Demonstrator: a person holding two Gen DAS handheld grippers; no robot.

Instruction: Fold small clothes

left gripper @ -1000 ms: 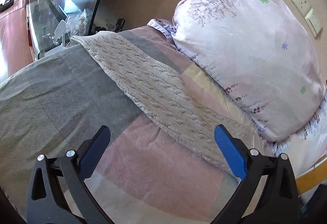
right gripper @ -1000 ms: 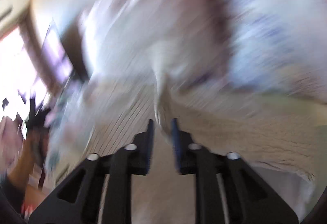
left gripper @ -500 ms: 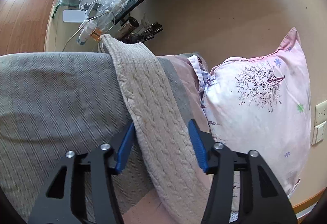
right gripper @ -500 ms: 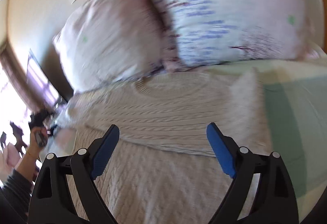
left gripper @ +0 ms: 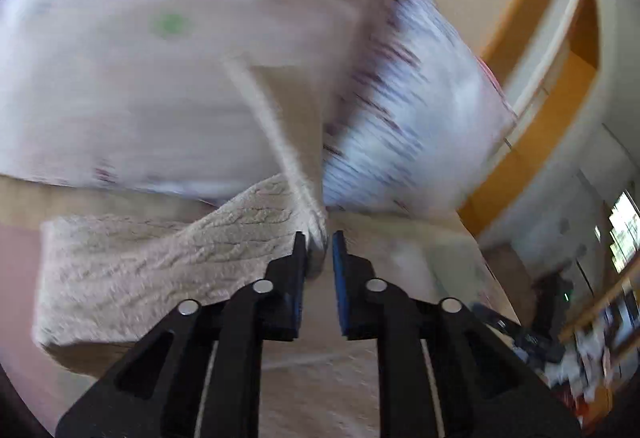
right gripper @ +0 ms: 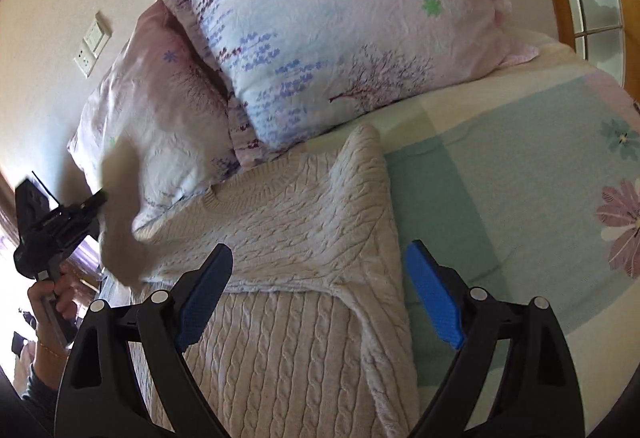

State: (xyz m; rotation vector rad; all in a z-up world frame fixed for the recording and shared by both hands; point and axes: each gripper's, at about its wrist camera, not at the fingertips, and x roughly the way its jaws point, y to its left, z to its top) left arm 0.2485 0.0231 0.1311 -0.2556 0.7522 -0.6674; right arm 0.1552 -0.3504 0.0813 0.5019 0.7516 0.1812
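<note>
The bed [right gripper: 520, 174] fills most of the right wrist view, its cover a patchwork of pale green, cream and pink panels with printed flowers toward the right edge. Two pillows lean against the beige wall at its head: a large pillow [right gripper: 340, 26] printed with a pink tree and purple sprigs, and beside it, partly tucked behind, a pinker pillow [right gripper: 160, 106]. The cream cable-knit sweater [right gripper: 288, 238] lies flat on the bed just in front of the pillows, its right sleeve folded in across the body and its ribbed neckline pointing toward the pillows. The right claw [right gripper: 318, 294] hovers above the sweater's middle with its blue-padded fingers spread wide and nothing between them. At the left edge of that view the left claw [right gripper: 94, 200] appears, held in the person's hand [right gripper: 52, 296], with a blurred length of knit hanging from it. In the left wrist view, heavily motion-blurred, the left claw [left gripper: 319, 254] is closed nearly together on a bunched edge of the sweater [left gripper: 160, 262], which is lifted and stretches away to the left. Two wall sockets [right gripper: 92, 46] sit above the pinker pillow.
</note>
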